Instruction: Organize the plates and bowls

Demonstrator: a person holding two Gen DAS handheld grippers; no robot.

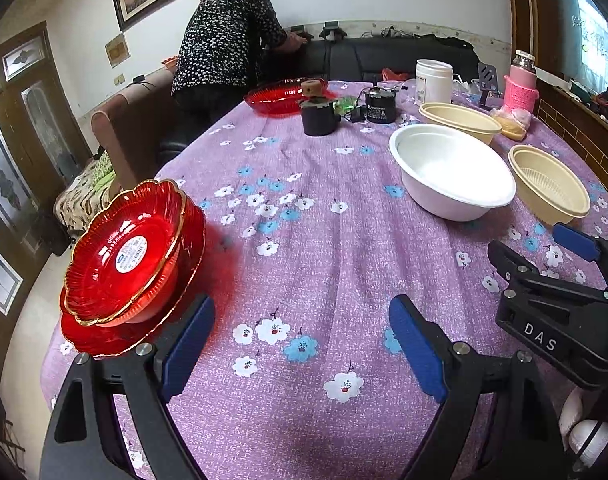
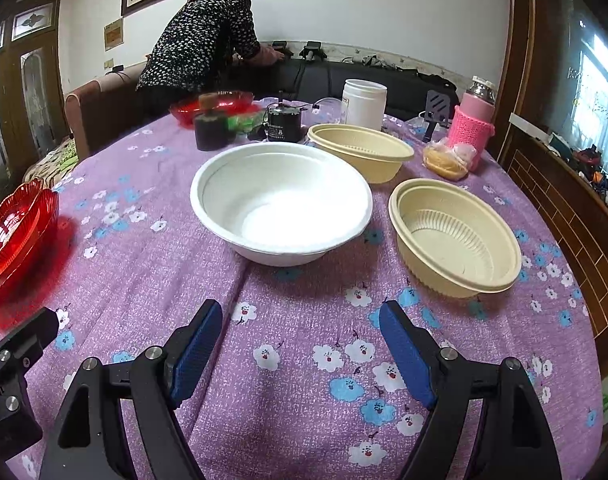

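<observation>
Hovering over the tabletop [image 2: 296, 408], both tools are spread wide and carrying nothing. The left hand-held gripper [image 1: 300, 356] has its blue pads well apart above bare flowered cloth, empty between them. The right hand-held gripper [image 2: 300, 354] stands just as wide, also with only purple cloth under the gap.

Over at the left edge of the tabletop sits the red stack [image 1: 132, 264]: a gold-rimmed red scalloped bowl resting on a wider red plate, a round label showing in the bowl's middle. The left gripper's left finger is just beside that plate's near rim; whether it touches I cannot tell.

Toward the middle-right of the tabletop, the white bowl [image 2: 282, 204] stands upright and empty. Just beside it, nearer the right edge, is a cream bowl [image 2: 456, 236] with a ribbed floor, also upright. A 2nd cream bowl [image 2: 360, 152] sits behind them, toward the far edge.

Along the far edge: another red dish [image 1: 286, 94], a dark cup [image 1: 319, 118], a small black device [image 1: 380, 106], a white jar [image 2: 364, 104], and a pink knit-sleeved flask [image 2: 474, 128] near the far right corner with a bag of something yellow [image 2: 448, 160] just in front of it.

Beyond the tabletop a person [image 1: 228, 40] in a speckled top bends over a dark sofa.
</observation>
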